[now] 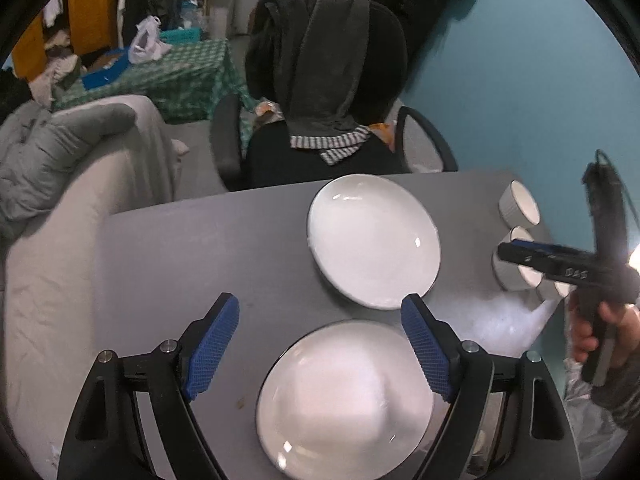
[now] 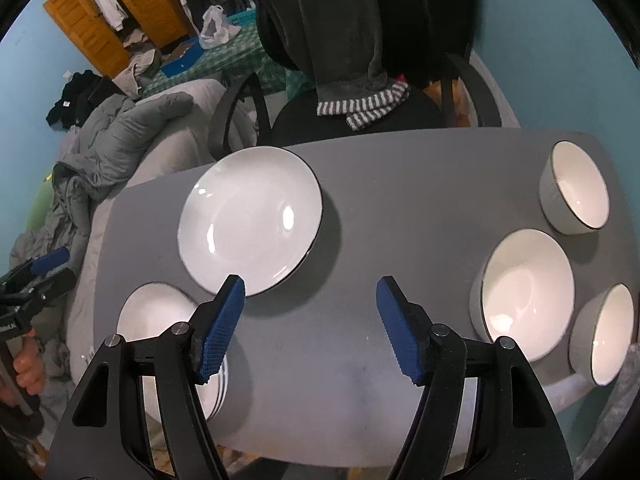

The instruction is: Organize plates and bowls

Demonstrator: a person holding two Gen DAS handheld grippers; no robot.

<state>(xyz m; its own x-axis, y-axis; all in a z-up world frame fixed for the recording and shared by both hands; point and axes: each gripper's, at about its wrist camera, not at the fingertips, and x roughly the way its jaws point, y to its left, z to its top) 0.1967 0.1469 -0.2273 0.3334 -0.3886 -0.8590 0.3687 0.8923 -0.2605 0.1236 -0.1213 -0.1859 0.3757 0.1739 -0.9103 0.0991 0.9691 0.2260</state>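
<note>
Plates and bowls share the grey table: a stack of white plates at its near left corner, a single white plate toward the far left edge, and three white bowls clustered along the right edge, a large bowl between two small ones. All are glossy with thin dark rims. Left gripper and right gripper both gape wide, holding nothing. Judging by this, a plate was just stacked; next the single plate's rim needs pinching from both sides.
</note>
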